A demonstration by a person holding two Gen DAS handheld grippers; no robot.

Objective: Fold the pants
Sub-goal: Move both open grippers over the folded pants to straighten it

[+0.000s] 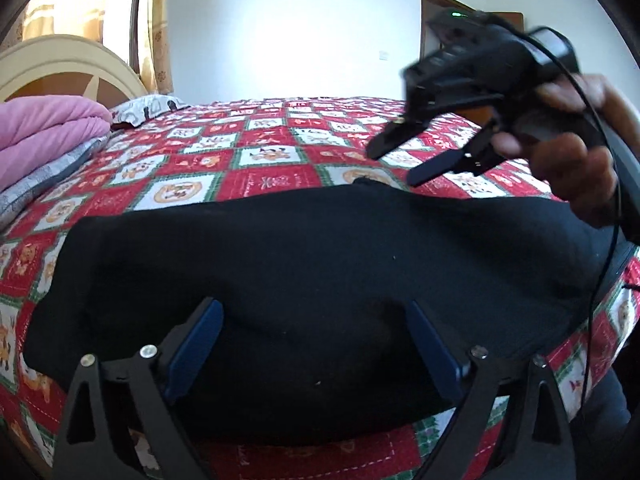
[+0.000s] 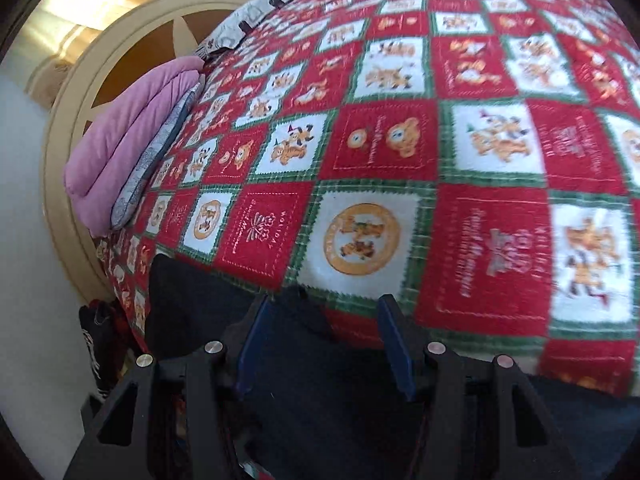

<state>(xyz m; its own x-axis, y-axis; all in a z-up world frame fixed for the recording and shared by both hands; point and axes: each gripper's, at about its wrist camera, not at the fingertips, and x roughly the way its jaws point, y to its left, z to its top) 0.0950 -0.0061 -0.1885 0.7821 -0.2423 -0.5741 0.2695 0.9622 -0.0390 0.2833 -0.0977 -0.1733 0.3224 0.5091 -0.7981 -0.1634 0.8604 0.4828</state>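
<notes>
- The black pants (image 1: pixel 304 280) lay spread across the near edge of the bed (image 1: pixel 280 148), on top of the red, white and green checked blanket (image 2: pixel 440 152), already looking like a fairly flat, wide bundle.
- The left gripper (image 1: pixel 312 344) hung low over the near part of the pants, its blue fingers (image 1: pixel 196 356) spread wide apart with nothing between them but dark cloth below; whether the tips touched the fabric, I could not tell.
- That wide spread suggested a readiness to pinch up a fold of cloth, not a grasp already made.
- The right gripper (image 1: pixel 394 162) was up in the air over the far edge of the pants, held by the person's hand (image 1: pixel 568 152), blurred as if on the move, fingers parted and empty.
- From its own camera, the right gripper (image 2: pixel 324 344) aimed at the far edge of the pants where a small bump of cloth (image 2: pixel 298 294) stuck out onto the blanket; probably that was its target.
- Beyond the pants, at the head of the bed, a pink quilt (image 1: pixel 44 132) sat stacked against the headboard (image 2: pixel 132 80), well apart from the work.
- My read: the fold was under way, with both grippers free and lining up for the next grab.
</notes>
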